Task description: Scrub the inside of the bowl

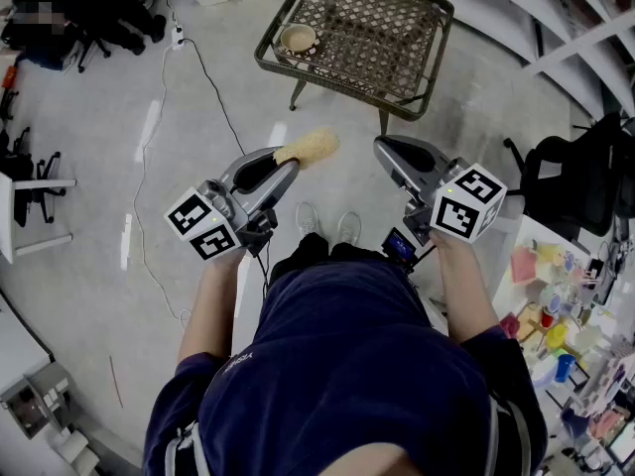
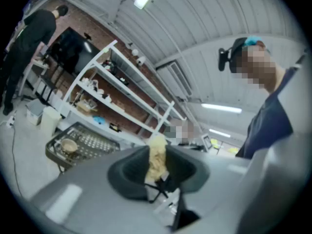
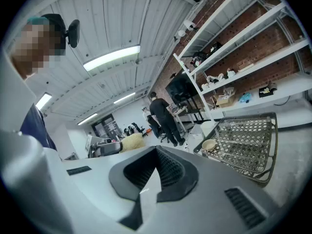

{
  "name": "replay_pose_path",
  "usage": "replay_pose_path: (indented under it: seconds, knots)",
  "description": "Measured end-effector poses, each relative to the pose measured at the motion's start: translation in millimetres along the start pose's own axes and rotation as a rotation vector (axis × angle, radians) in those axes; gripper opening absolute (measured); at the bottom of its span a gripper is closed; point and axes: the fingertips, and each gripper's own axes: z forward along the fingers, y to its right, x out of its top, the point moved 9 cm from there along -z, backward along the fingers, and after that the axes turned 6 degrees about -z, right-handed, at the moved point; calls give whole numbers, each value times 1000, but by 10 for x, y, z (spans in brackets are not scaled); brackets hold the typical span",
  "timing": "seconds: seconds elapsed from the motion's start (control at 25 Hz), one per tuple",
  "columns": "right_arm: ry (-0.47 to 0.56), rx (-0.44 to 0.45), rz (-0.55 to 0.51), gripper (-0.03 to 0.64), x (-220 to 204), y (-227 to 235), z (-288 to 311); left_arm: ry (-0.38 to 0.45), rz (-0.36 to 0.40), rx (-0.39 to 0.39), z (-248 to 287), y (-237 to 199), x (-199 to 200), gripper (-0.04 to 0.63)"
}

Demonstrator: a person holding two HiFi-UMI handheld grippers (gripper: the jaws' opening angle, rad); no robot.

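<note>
- Jaws of my left gripper (image 1: 289, 166) are clamping a pale yellow scrubber (image 1: 310, 147).
- My right gripper (image 1: 384, 151) is hovering fully closed, gripping nothing.
- Bowl (image 1: 298, 38) is sitting on the wicker table (image 1: 260, 56), well apart from both grippers.

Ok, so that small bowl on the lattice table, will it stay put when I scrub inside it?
Probably not alone. The bowl looks small and shallow, so likely light and apt to slide or tip. It stands near a corner of the table, whose woven top may seat it unevenly. The right gripper is shut and empty; it could steady the rim.
</note>
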Motion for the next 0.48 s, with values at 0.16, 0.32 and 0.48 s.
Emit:
replay_pose_path:
  seconds: [0.16, 0.32, 0.48]
  knots:
    - [1, 3, 2, 6, -34, 17, 10, 2, 0, 1, -9, -17, -7, 92]
    - [14, -9, 40, 6, -88, 55, 23, 1, -4, 5, -40, -34, -43, 92]
    - [28, -29, 68, 8, -87, 63, 148, -9, -16, 4, -139, -138, -9, 92]
